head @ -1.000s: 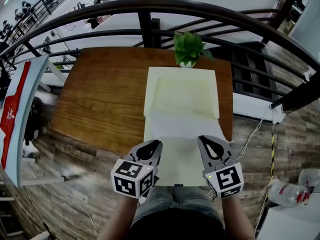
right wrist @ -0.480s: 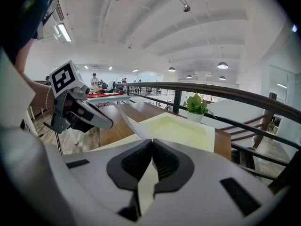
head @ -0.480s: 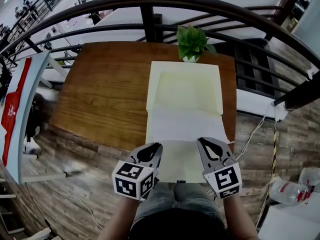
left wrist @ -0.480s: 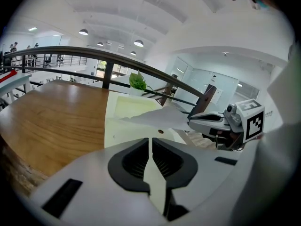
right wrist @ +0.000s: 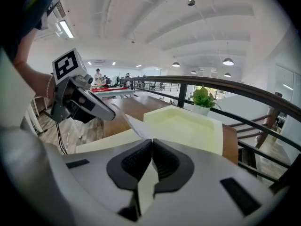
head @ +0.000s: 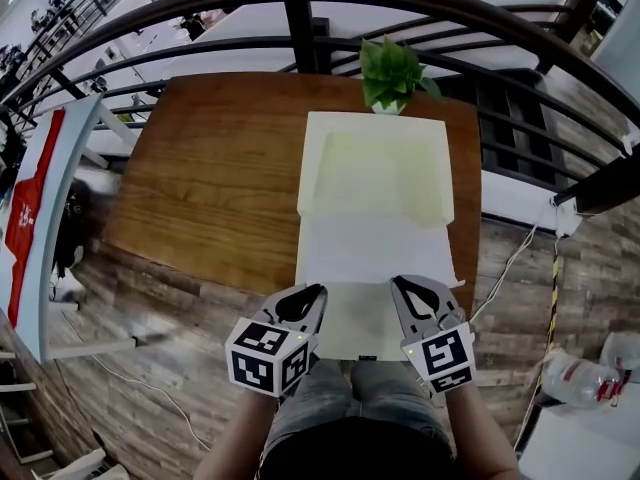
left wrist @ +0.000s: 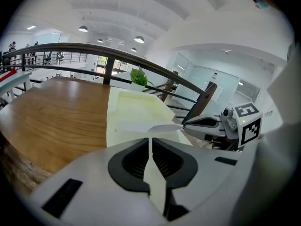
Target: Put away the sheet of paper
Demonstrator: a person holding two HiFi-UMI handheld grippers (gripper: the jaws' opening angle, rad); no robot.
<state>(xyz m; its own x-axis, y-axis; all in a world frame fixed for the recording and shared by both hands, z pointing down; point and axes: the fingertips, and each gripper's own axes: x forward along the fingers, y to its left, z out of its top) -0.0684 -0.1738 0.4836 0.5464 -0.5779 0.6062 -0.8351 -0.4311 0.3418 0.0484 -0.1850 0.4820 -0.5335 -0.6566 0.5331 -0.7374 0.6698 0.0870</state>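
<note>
Now, left gripper: pinching a near corner of the thin white sheet of paper.
Right gripper: pinching the other corner.
Sheet: touching the shallow pale yellow box.
Tip: best to move both together, flat.

A wooden table fills the middle of the frame, with a dark railing curving across the top. A plant stands at top centre, just beyond a pale yellow tray. A white sheet lies below the tray. The left gripper and right gripper, at lower centre, meet the sheet's near edge.
</note>
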